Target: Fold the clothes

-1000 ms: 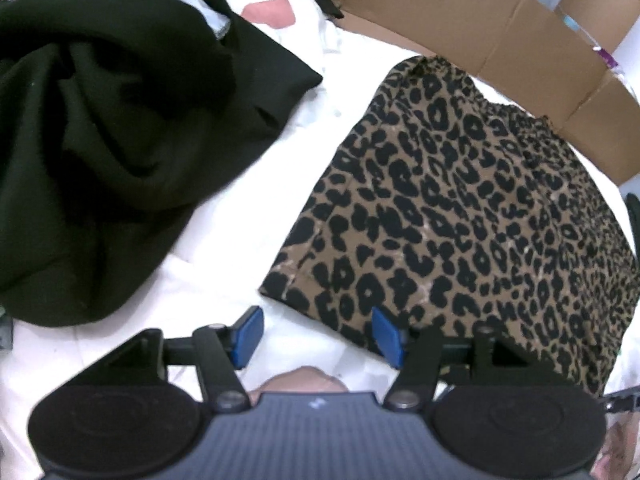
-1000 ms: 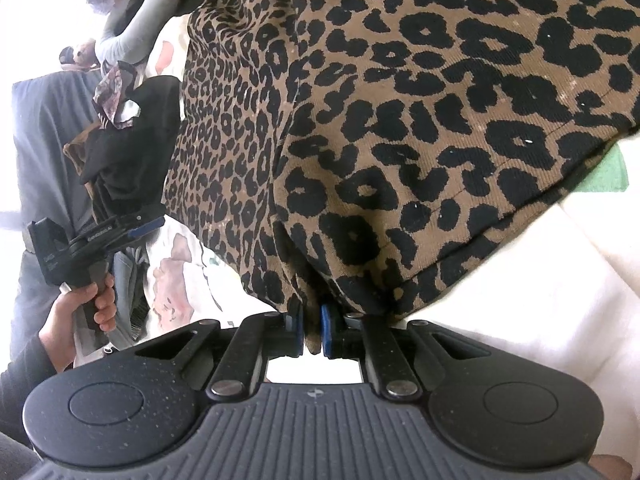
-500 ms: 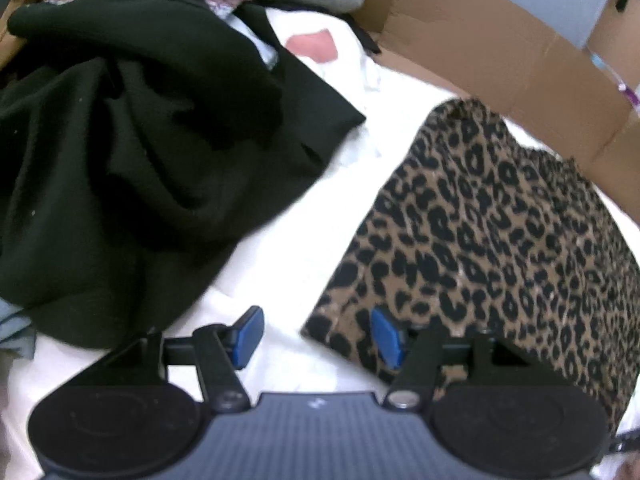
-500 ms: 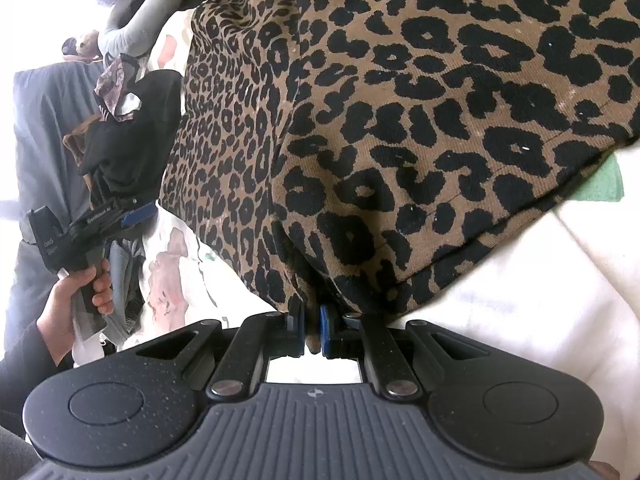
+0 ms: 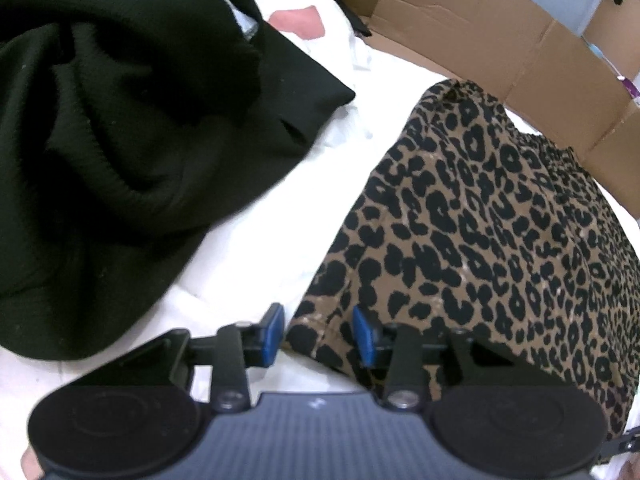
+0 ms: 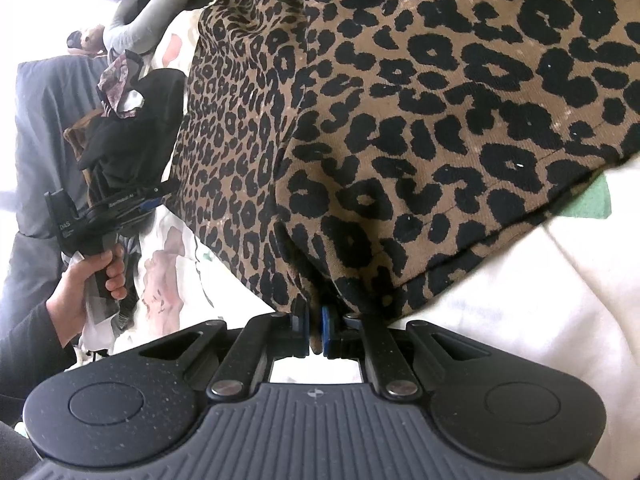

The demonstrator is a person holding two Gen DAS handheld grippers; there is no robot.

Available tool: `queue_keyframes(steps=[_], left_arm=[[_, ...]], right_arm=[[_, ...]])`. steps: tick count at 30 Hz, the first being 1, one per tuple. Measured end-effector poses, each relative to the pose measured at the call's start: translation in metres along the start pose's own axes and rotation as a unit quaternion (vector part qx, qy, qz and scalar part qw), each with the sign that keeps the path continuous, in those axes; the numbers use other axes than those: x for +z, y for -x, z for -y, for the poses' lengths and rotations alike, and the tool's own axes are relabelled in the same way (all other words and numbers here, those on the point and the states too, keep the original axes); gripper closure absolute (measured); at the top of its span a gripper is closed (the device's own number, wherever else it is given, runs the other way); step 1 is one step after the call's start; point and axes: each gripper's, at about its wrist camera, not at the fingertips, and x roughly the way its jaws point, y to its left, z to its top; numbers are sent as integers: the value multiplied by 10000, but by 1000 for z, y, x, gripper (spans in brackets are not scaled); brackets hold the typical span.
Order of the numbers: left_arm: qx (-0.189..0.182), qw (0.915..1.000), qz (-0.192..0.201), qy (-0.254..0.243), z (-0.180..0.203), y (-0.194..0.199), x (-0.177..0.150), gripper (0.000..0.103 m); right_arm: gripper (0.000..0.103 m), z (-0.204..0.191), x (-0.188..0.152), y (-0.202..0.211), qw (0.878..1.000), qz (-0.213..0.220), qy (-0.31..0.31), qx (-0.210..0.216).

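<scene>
While crumpled black knit garment (image 5: pixel 120 152) lies beside | brown leopard-print fabric garment (image 5: pixel 500 240) flat, corner bunched | left gripper (image 5: pixel 318 334) spread wide around corner | right gripper (image 6: pixel 315 330) pinching hem.

Tan leopard-print skirt with black spots (image 5: pixel 492 220), plain black knit sweater (image 5: pixel 120 132) left, white bedsheet (image 5: pixel 256 248), brown cardboard box (image 5: pixel 500 36) far.

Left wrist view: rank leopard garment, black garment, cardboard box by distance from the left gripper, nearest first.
From the left gripper, which is open:
1. leopard garment, its corner right between the fingers, spreading right.
2. black garment, heaped to the left, apart from the fingers.
3. cardboard box, farthest, behind both along the top right.
</scene>
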Motion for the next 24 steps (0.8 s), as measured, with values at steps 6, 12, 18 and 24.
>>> queue_keyframes(steps=[6,12,18,24], left_arm=[[1,10000,25,-36,1,-1,-1,57],[-33,9999,-70,100,-4,0,-1,95],[259,9994,203,-50,9,18,12,98],[408,9986,330,-16,7,30,20,99]], right_arm=[[99,-3,1,3,9999,82,75,-66],[100,-2,2,0,9999,69,51,-83],[100,-7,2,-4,10000,23,-13,47],[100,-14,1,-16,9998,-96,-23,188]])
